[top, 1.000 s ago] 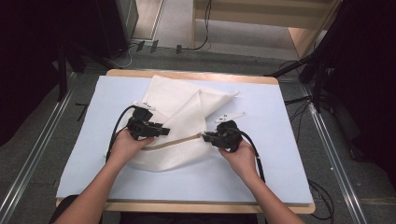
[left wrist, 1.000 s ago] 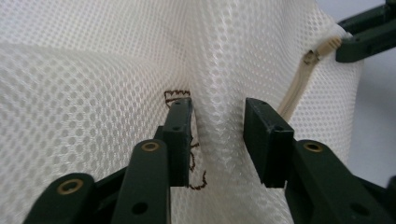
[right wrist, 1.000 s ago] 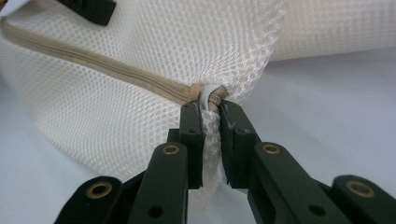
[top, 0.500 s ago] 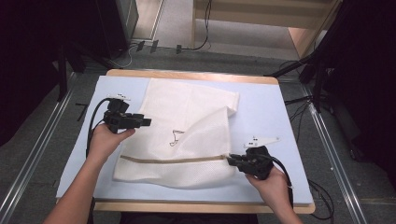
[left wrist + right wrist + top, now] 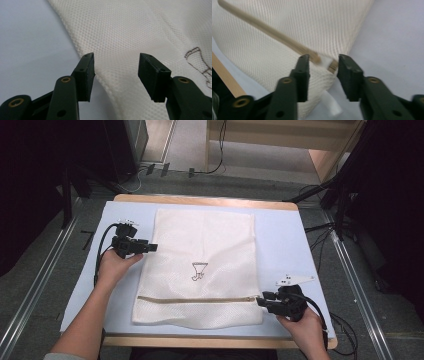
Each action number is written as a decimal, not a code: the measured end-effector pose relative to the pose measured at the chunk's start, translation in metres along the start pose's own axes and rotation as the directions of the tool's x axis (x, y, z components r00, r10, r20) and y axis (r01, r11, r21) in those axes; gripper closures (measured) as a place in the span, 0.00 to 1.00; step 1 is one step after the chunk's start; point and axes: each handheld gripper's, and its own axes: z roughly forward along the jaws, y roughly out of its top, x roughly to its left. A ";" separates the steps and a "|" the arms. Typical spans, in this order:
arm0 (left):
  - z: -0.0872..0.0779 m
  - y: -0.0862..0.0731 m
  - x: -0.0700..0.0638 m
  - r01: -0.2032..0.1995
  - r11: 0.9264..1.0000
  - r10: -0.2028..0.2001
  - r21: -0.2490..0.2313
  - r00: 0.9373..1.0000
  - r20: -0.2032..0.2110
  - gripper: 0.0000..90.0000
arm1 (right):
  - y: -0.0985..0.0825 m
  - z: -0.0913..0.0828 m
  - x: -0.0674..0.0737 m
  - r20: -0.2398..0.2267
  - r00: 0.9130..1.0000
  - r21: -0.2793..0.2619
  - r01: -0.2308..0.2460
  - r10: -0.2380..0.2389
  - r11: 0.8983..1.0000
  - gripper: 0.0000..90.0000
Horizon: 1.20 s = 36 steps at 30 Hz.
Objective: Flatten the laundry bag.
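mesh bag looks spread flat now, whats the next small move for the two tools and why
Probably draw both tools back off the mesh bag. It lies flat with its zipper straight; the left tool sits open at the left edge, and the right tool, whose jaws have just been opening, no longer pinches the zipper end.

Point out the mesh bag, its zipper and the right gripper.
mesh bag [image 5: 210,240], high view, upper panel.
zipper [image 5: 200,298], high view, middle of its tan strip.
right gripper [image 5: 261,299], high view, between the fingertips.
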 end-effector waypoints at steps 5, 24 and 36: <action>0.011 -0.001 0.006 0.048 0.998 -0.048 0.029 0.999 0.005 0.52 | 0.009 -0.001 -0.005 0.010 1.000 -0.094 -0.006 0.007 0.996 0.55; 0.027 -0.003 0.004 0.066 0.997 -0.066 0.032 0.998 -0.004 0.95 | 0.049 0.077 -0.046 0.012 0.996 -0.027 -0.083 0.084 0.996 0.76; 0.027 0.018 0.028 0.114 0.993 -0.115 -0.041 0.993 -0.023 0.96 | 0.087 0.093 -0.060 0.036 0.997 -0.034 -0.070 0.072 0.997 0.97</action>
